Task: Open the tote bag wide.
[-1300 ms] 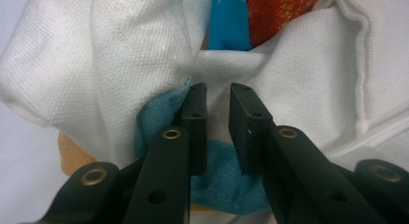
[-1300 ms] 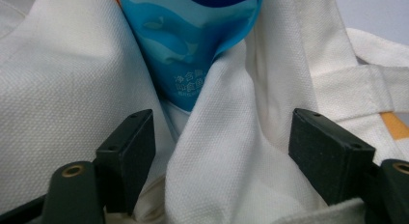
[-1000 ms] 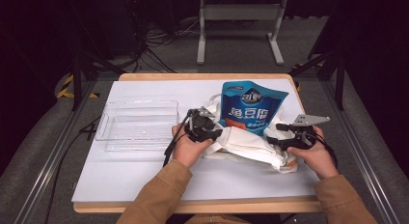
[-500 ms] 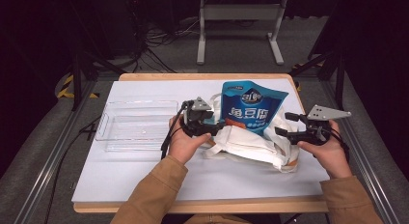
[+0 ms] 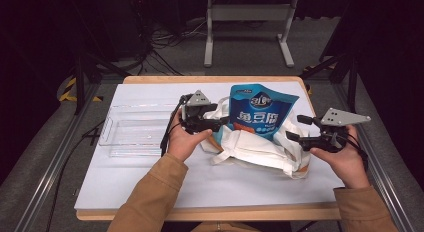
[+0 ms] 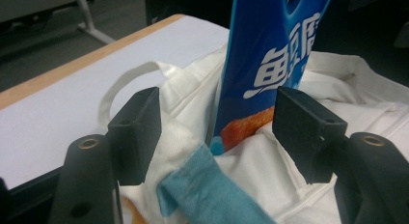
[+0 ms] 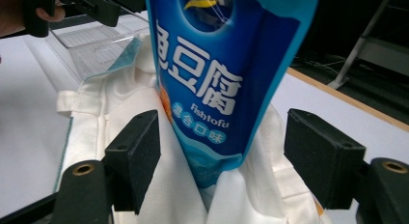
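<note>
Blue fish tofu pouch [image 5: 261,114] stands half inside the white cloth bag [image 5: 260,149] on the table [image 5: 150,182]. My left claw [image 5: 220,123] has just been opening; its jaws gape wide at the bag's left edge, pinching nothing. My right claw [image 5: 295,131] is spread too, empty, at the bag's right.

- My left gripper [image 5: 220,123] is black, topped with a grey plate; my right gripper [image 5: 295,137] is coloured the same.
- The pouch [image 5: 260,112] is bright blue with a lighter blue border, white lettering and an orange patch low down.
- The cloth bag [image 5: 260,149] is off-white; its inner edge [image 6: 202,190] is teal.
- The tray [image 5: 131,134] is clear plastic.
- The table [image 5: 200,184] is white with a tan wooden rim.
- My sleeves [image 5: 150,197] are tan-brown.
</note>
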`<action>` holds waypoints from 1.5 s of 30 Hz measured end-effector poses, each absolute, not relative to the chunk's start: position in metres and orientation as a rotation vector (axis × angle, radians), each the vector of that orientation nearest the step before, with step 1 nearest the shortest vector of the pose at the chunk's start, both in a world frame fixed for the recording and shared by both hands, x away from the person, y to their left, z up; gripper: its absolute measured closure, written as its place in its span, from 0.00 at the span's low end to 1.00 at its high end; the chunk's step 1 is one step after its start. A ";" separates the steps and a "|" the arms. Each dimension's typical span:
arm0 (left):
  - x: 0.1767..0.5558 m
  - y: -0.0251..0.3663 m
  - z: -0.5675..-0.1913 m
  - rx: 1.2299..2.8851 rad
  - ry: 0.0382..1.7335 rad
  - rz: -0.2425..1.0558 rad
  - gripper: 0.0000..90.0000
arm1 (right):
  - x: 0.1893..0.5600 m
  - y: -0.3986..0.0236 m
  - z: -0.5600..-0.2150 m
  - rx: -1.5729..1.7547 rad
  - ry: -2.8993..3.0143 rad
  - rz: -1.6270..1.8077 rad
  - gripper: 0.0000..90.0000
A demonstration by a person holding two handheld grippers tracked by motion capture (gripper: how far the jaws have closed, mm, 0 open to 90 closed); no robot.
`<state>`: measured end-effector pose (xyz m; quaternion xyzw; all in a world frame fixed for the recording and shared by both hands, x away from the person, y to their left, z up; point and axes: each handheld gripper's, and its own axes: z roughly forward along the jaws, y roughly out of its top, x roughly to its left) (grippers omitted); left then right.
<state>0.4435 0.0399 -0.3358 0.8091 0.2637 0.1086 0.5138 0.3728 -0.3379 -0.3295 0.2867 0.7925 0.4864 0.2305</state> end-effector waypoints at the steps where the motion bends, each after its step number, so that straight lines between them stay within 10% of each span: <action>1: 0.445 0.039 -0.334 1.946 0.606 0.263 0.36 | 0.371 -0.336 -0.328 0.784 2.182 1.341 0.33; 45: 0.483 -0.017 -0.348 1.801 0.432 0.142 0.42 | 0.344 -0.329 -0.305 0.713 2.128 1.373 0.33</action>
